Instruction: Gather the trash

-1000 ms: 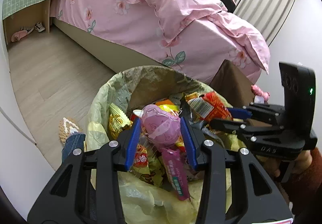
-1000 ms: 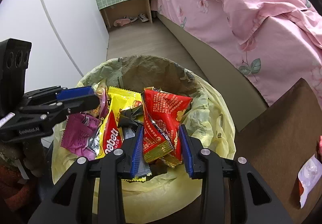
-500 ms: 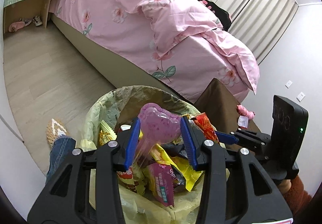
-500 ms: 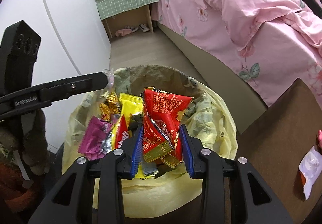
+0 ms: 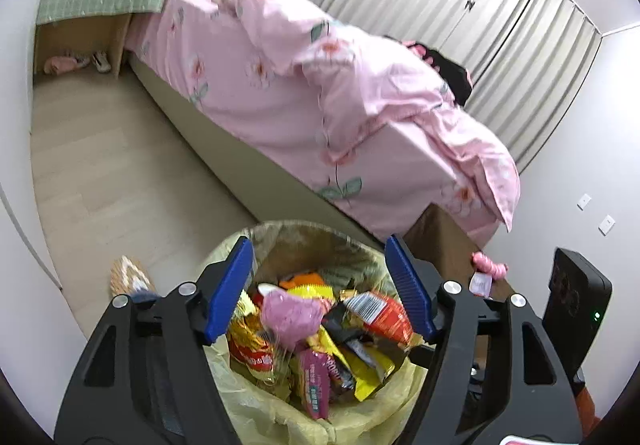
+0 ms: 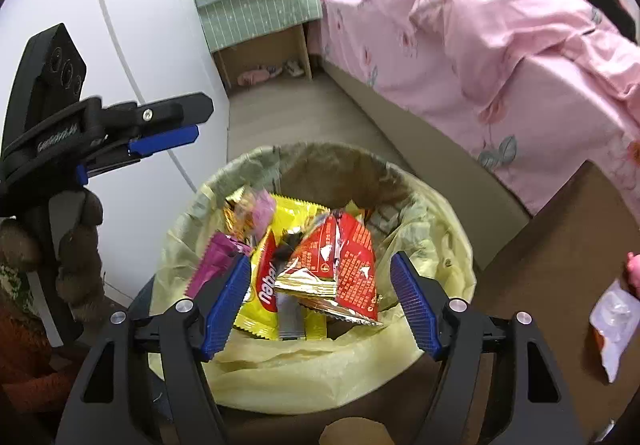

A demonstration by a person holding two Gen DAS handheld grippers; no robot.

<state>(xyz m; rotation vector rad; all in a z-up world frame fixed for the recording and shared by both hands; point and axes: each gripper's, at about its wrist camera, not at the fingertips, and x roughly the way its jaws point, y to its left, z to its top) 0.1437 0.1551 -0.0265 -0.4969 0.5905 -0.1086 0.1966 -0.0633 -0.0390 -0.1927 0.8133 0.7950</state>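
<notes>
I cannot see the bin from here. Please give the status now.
Left gripper open, right gripper open, both empty. Pink wrapper and red wrapper in the trash bin. Nothing in the way.

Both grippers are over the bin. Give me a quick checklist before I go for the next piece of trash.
1. Left gripper open, nothing held: ok.
2. Right gripper open, nothing held: ok.
3. Pink wrapper in the bin: ok, lying on the pile.
4. Red wrapper in the bin: ok.
5. Next trash located: ok, white packet on the brown table to the right.
6. Room left in the bin: not ok, wrappers reach near the rim.
</notes>
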